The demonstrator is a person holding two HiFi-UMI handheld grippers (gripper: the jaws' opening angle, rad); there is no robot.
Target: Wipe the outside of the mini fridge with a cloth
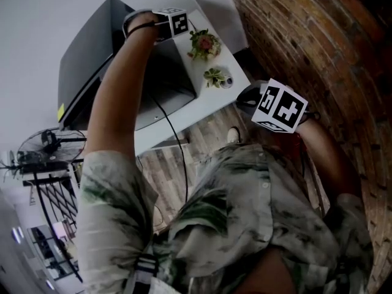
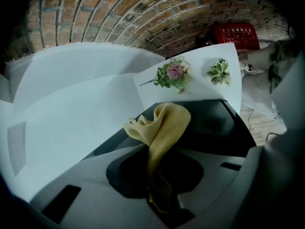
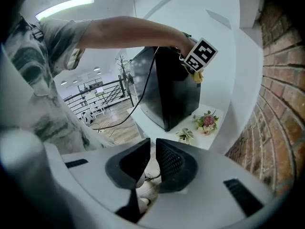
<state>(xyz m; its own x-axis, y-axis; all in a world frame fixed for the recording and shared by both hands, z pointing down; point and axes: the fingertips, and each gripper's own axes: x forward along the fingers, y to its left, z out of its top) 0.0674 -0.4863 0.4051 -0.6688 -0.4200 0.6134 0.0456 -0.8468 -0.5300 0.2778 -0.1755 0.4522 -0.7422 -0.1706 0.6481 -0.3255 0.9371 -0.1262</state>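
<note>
The black mini fridge [image 1: 122,66] stands on a white table [image 1: 202,103]. My left gripper [image 1: 160,24] is up at the fridge's top rear edge, shut on a yellow cloth [image 2: 161,132]. The cloth bunches upward out of the jaws, just over the fridge's dark top [image 2: 217,125]. In the right gripper view, the cloth [image 3: 197,76] hangs under the left gripper's marker cube [image 3: 201,55] against the fridge [image 3: 167,92]. My right gripper [image 1: 278,106] is held back near my body, away from the fridge. Its jaws [image 3: 152,149] are shut with nothing between them.
Two small potted plants [image 1: 205,45] [image 1: 217,77] sit on the table beside the fridge. A brick wall [image 1: 318,48] runs close along the right. A black cable [image 1: 177,146] drops from the fridge to the wood floor. A red box [image 2: 233,35] stands by the wall.
</note>
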